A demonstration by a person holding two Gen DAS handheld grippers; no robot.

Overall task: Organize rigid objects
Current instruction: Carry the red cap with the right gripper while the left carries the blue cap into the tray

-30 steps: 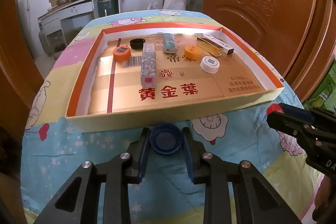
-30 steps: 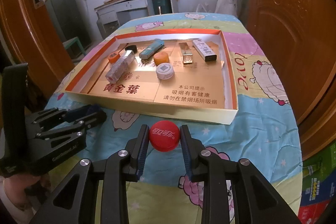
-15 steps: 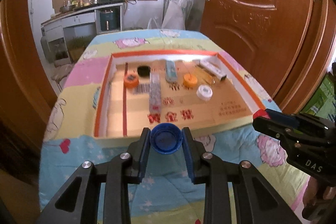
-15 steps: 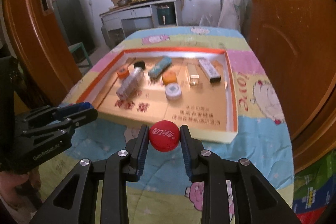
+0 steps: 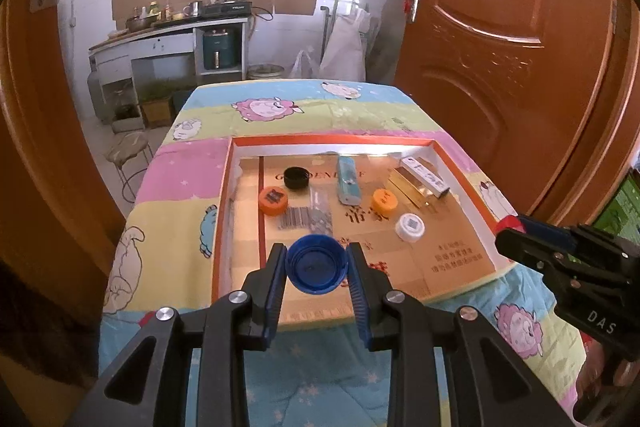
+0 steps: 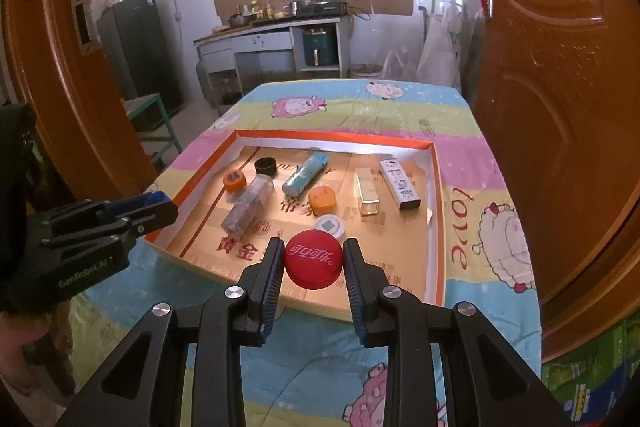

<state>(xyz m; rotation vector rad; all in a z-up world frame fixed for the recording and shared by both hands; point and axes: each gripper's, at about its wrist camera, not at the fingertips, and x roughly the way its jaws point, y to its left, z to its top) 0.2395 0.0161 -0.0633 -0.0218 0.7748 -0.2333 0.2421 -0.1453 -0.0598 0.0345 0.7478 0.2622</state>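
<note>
Gripping a blue cap point(image 5: 316, 263), open side toward the camera, the left tool point(image 5: 316, 269) hangs above the near edge of the cardboard tray point(image 5: 460, 163) on the bench point(image 5: 280, 107). Right tool point(image 6: 313, 267) clamps a red cap point(image 6: 313, 259) over the tray's near edge; a white cap point(image 6: 330, 225) lies at 12 o'clock, just beyond.

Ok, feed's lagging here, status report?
Left claw shut on blue cap. Right claw shut on red cap. Both above tray; nothing blocking.

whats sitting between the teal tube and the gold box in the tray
An orange cap lies between the teal tube and the gold box, slightly nearer the camera than both. The right wrist view shows it best.
</note>
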